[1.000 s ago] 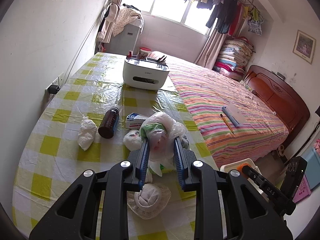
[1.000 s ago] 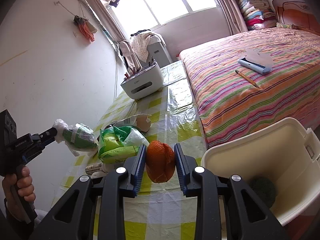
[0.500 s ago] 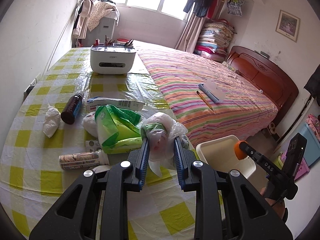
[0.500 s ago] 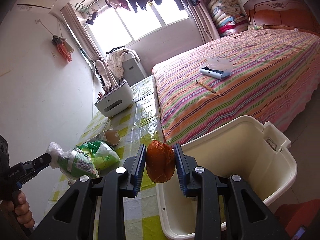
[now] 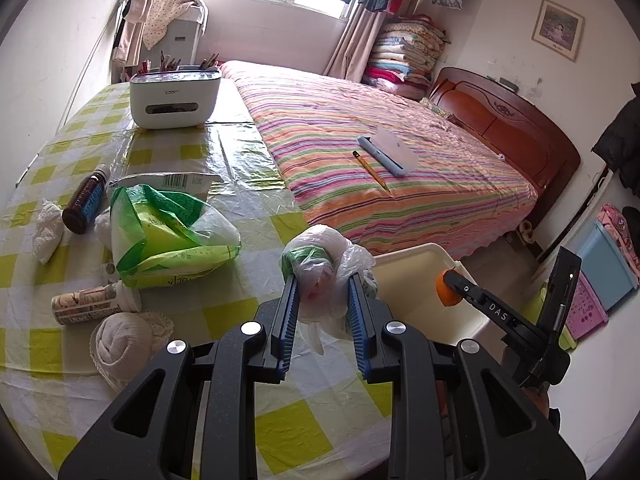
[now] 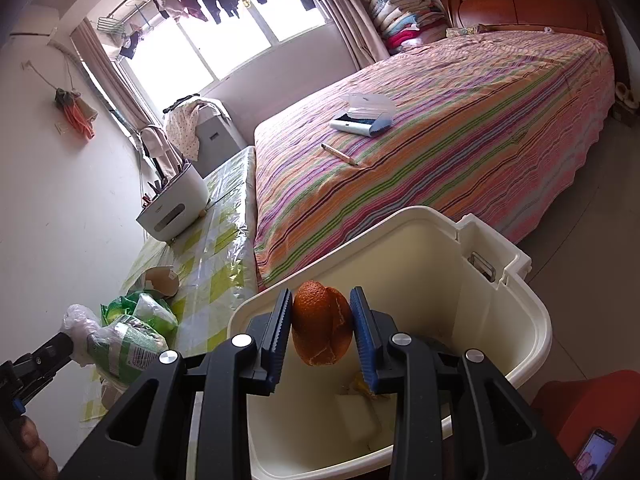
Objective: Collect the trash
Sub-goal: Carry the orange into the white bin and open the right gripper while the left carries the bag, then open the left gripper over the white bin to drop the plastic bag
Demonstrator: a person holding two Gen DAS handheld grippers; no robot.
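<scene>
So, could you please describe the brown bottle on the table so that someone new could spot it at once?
Start at the table with the yellow-checked cloth, beside the striped bed. On the side towards the wall, past the green plastic bag, the bottle lies on its side. It is the only dark brown thing there, next to a crumpled white tissue.

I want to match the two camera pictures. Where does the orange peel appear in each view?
Left wrist view: the orange peel is small at the right, at the tip of the right gripper, over the white bin.
Right wrist view: the orange peel is in the lower centre, between the right gripper's blue pads, above the open bin.
Shared landmark: the white box with pens on the checked table.
</scene>
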